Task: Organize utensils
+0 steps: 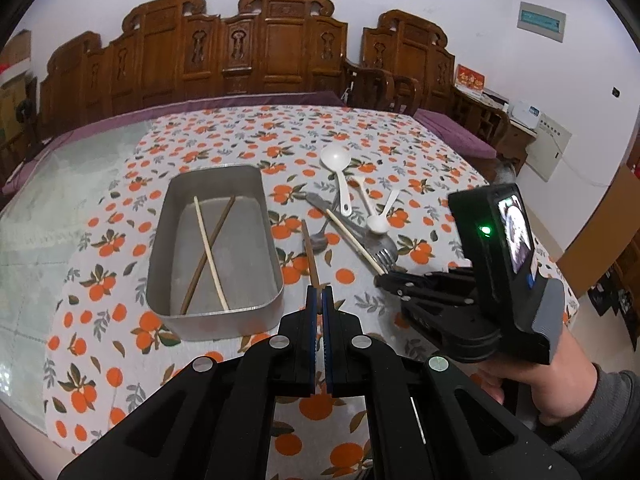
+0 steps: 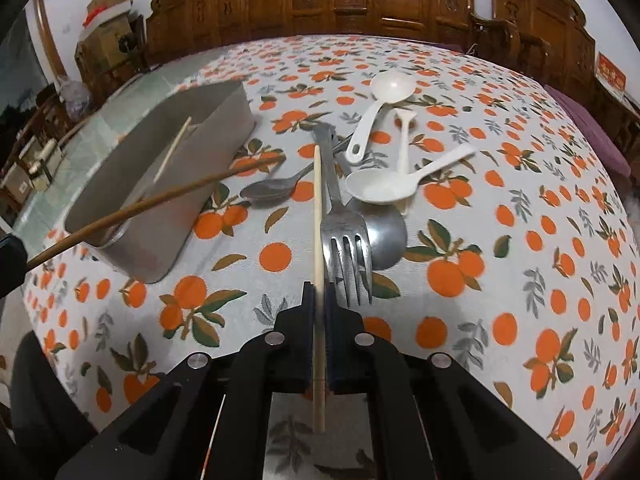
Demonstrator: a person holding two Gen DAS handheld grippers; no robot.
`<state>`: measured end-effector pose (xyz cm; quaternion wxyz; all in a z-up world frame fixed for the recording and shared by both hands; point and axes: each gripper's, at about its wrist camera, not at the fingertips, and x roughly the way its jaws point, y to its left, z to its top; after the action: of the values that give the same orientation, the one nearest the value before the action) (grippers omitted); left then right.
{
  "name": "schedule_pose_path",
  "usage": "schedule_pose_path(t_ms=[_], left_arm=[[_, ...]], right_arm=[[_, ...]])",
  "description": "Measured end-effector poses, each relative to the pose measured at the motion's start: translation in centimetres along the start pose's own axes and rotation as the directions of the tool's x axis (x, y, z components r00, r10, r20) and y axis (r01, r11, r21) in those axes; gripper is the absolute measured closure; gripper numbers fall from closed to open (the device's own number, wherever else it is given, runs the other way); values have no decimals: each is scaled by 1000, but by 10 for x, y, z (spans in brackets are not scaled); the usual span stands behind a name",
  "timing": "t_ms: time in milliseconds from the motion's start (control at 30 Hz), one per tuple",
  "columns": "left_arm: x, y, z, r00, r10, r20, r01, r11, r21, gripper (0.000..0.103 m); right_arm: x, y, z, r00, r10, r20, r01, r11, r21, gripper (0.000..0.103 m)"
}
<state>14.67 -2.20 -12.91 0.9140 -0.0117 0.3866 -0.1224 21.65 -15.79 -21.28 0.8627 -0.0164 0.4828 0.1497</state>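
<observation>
While both grippers are closed, each one grasps a single chopstick. The left gripper [image 1: 320, 300] is clenched on a dark brown chopstick [image 1: 310, 254], which points forward from its fingers, just beside the metal tray [image 1: 176, 312]. The right gripper [image 2: 319, 300] is clenched on a pale chopstick [image 2: 318, 216], which runs straight along its fingers and passes out behind them (its far part lies next to the fork).

Inside the tray lie two more chopsticks, one pale [image 1: 210, 248] and one dark [image 1: 210, 254], crossed over each other. To the right of the tray, on the tablecloth with oranges [image 1: 120, 240], stays the heap of utensils: a steel fork [image 2: 346, 248] with its tines toward the right gripper, a large steel spoon [image 2: 386, 236] partly under it, a smaller steel spoon [image 2: 268, 189] nearer to the tray, a white ladle [image 2: 390, 88] and a white plastic spoon [image 2: 380, 188]. One more thin white handle [image 2: 404, 148] lies between them; its end is hidden.

Carved wooden chairs [image 1: 276, 40] stand behind the table.
</observation>
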Motion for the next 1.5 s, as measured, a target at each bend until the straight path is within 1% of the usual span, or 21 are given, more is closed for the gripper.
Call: schedule_pose_path(t_ms=[300,500,867,1167,1500], left_arm=[[-16,-8,17,999,7,48,-9,999,40,102],[-22,-8,30,997,8,72,-12,999,51,102],[-26,-14,57,994,11,104,-22,995,99,102],[-29,-13,86,992,6,124,-20,994,111,102],[-23,-15,122,994,-18,106,4,991,132,103]], right_arm=[[-39,-5,5,995,40,89,-41,999,6,97],[-54,-6,4,992,42,120,-41,999,-6,97],[-62,-11,0,989,48,140,-48,999,-6,97],[-67,-16,2,988,48,147,-48,999,-2,97],[-73,-15,19,989,54,139,-52,998,-22,97]])
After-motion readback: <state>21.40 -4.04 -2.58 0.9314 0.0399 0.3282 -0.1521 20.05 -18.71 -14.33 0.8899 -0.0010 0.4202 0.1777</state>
